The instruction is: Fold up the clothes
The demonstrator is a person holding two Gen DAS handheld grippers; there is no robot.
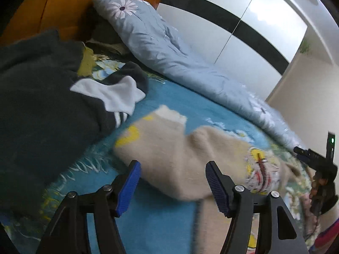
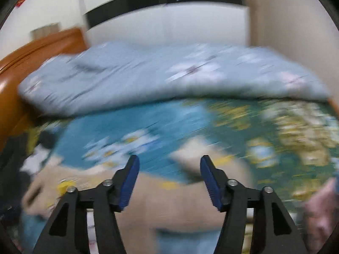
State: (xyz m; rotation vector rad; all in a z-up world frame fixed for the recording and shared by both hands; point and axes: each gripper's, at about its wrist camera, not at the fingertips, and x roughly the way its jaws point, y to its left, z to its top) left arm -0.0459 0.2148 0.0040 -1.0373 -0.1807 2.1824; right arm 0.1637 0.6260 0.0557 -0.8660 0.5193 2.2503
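Observation:
A beige fuzzy sweater (image 1: 180,158) with a cartoon print lies on the blue patterned bed sheet (image 1: 173,97). My left gripper (image 1: 172,169) is open just above the sweater's near edge, holding nothing. In the right wrist view, which is motion-blurred, the same sweater (image 2: 169,203) lies under and ahead of my right gripper (image 2: 169,165), which is open and empty. The right gripper also shows at the right edge of the left wrist view (image 1: 313,158).
A pile of dark clothes with white parts (image 1: 42,105) lies at the left. A light blue flowered quilt (image 1: 161,42) is bunched along the far side, by the wooden headboard (image 1: 53,6). A pink garment (image 2: 317,211) sits at the right.

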